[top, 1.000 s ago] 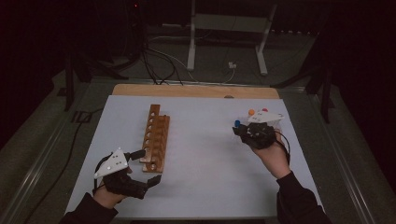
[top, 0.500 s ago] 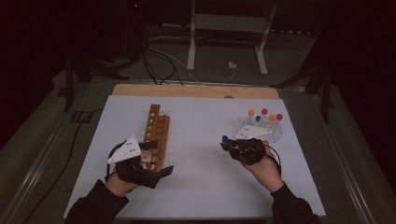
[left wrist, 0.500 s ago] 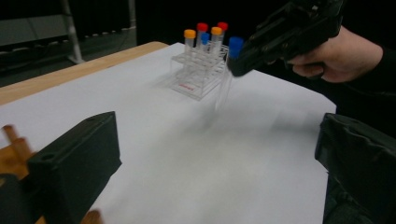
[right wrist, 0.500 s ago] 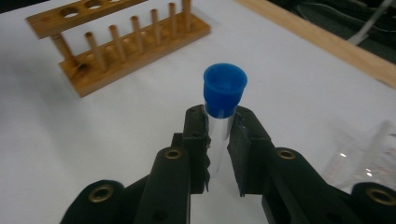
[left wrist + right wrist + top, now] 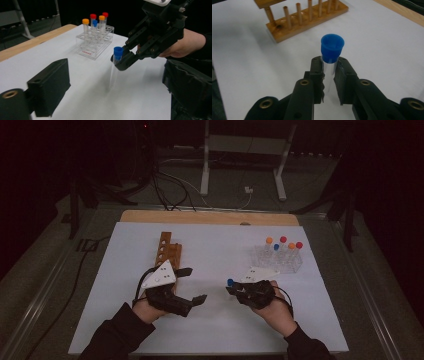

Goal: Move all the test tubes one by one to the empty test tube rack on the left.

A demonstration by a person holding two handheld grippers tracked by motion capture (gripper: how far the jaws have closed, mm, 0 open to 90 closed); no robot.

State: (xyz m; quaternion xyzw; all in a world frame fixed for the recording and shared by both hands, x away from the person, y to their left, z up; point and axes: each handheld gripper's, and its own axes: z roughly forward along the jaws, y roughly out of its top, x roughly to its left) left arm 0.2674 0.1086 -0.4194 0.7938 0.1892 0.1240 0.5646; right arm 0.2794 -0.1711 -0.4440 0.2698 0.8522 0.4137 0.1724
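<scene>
While I watch from above, the bench, covered by a white sheet with a strip of bare wood along its far edge, carries everything before me. I hold one tool in each hand, both low over the near half of the sheet.

The wooden rack, a long block with a row of holes and pegs, lies just beyond my left tool and partly under it. In the right gripper view the same rack sits ahead of the right tool, well apart from it.

The clear plastic rack stands just beyond my right tool, to its far right side. It holds five upright capped tubes: two orange, two red, one blue.

My left tool is spread wide with nothing between its jaws, which have just been closing a little; it points towards the right tool.

My right tool is clamped on a clear tube with a blue cap, gripping the glass just below the cap. The tube stands upright, and in the left gripper view its lower end reaches the sheet or hangs just above it; I cannot tell which.
</scene>
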